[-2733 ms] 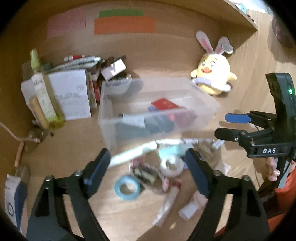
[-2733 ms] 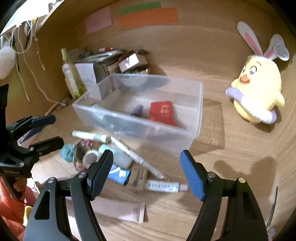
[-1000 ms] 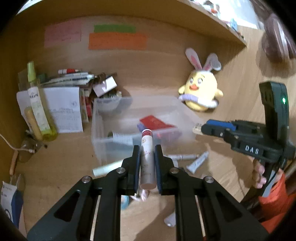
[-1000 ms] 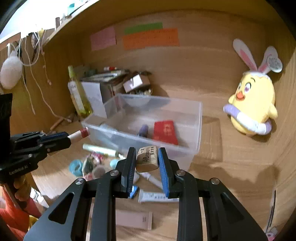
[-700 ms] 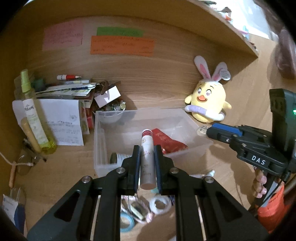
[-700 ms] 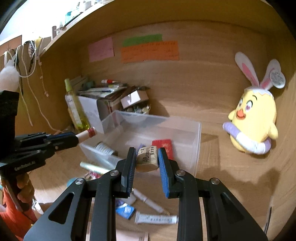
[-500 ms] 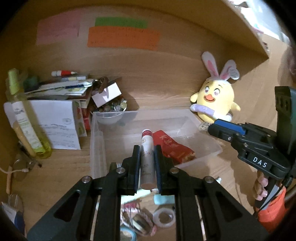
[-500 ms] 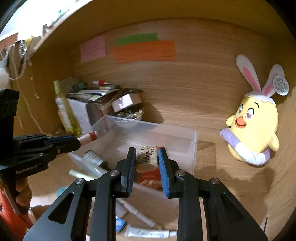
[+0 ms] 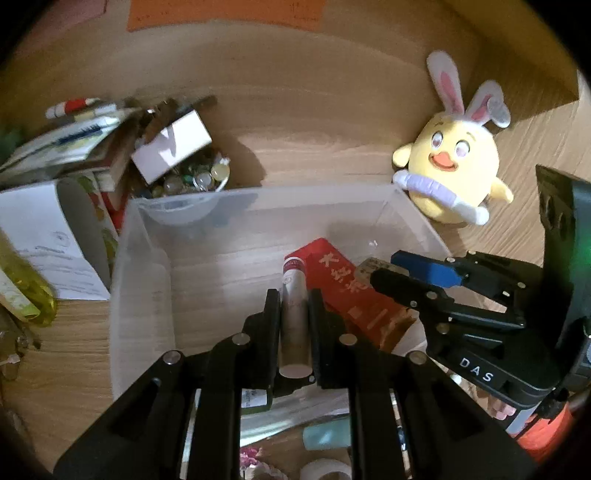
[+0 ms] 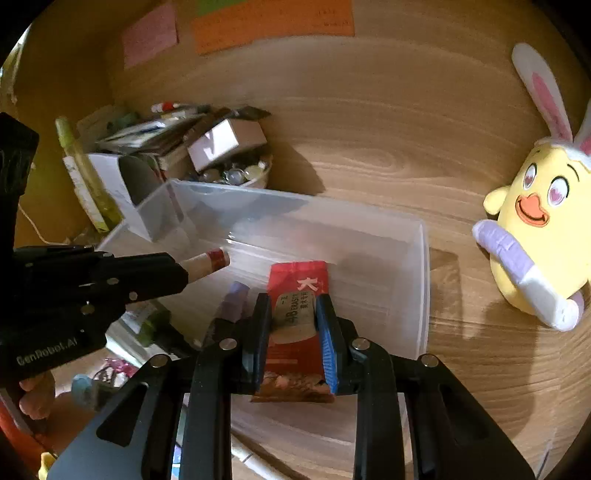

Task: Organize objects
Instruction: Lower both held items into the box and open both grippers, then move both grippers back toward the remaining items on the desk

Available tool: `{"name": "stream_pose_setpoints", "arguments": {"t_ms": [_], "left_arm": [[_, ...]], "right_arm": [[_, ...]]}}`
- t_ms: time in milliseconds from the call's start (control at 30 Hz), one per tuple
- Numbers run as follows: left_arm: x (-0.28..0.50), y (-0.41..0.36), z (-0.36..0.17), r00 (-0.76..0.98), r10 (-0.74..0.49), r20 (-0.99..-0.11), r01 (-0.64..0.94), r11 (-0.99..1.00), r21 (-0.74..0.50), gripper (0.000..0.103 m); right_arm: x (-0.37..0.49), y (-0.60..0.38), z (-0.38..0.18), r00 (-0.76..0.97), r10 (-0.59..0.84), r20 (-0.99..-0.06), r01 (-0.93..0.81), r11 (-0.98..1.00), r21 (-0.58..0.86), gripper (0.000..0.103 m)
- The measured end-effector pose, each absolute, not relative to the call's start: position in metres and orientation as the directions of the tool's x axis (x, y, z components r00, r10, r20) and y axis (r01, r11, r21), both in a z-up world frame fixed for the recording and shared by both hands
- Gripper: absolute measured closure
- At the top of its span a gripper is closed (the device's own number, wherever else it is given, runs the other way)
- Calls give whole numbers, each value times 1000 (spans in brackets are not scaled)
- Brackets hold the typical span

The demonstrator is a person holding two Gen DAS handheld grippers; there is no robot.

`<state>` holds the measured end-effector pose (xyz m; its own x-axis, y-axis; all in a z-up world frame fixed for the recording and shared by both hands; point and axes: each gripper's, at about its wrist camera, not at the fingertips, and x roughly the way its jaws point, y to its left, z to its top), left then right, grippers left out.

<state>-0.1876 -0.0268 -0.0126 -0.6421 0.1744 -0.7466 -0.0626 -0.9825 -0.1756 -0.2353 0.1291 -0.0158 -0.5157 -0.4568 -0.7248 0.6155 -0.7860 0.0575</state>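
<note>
The left gripper (image 9: 294,314) is clamped on a slim white tube (image 9: 293,295) with a red band near its far tip, the tube lying along the line of the 2 fingers and poking out past them above the clear plastic bin (image 9: 147,258). Seen from the right wrist view, this same gripper (image 10: 184,271) reaches in from the left with the tube's red-banded end (image 10: 207,262) over the bin's near-left part. The right gripper (image 10: 293,314) is clenched on a small tan packet (image 10: 293,312) printed with dark lettering, held between its 2 fingers over the middle of the bin (image 10: 421,295); in the left wrist view the right gripper (image 9: 380,273) comes in from the right with a blue pad on 1 finger and the packet's tan end (image 9: 369,267) showing at the tips. Inside the bin lies a red packet (image 10: 295,277) with white characters, and just to its left a small lilac item (image 10: 236,295). Behind the bin's far-left corner stand a bowl of glass beads (image 9: 192,181), a small white box (image 9: 171,151) tilted on top of it, and a stack of papers and pens (image 9: 70,140). A yellow chick plush with rabbit ears (image 9: 454,173) sits on the wooden desk (image 10: 369,147) to the right of the bin, apart from it. Orange and pink paper notes (image 10: 273,22) are stuck on the back panel. In front of the bin, a roll of white tape (image 9: 325,470) and a pale green tube (image 9: 325,435) lie on the desk.
</note>
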Motion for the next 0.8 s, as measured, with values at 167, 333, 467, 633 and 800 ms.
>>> {"name": "stream_pose_setpoints", "arguments": {"t_ms": [167,333,467,633,800], "left_arm": [[-189,-23,-20,-618,189,-763,-80,-981,-179,89],[-184,-22,-14,-631,188,-752,-88,-981,-172,88],[-171,-21,-4,-658,180,-731,-92,-983,-159,75],[-146,-19,11,-706,155,-692,-90,-987,-129,53],[-115,-16,19,-740,132,-660,-93,-991,-94,38]], "right_arm": [[-234,127,-18,-520,-438,-733,615,-788,34,80],[-225,128,-11,-533,-431,-728,620,-785,11,72],[-211,136,0,-565,-439,-699,616,-788,-3,58],[-192,155,10,-581,-451,-678,612,-791,1,52],[-172,175,9,-590,-441,-677,605,-796,-8,49]]}}
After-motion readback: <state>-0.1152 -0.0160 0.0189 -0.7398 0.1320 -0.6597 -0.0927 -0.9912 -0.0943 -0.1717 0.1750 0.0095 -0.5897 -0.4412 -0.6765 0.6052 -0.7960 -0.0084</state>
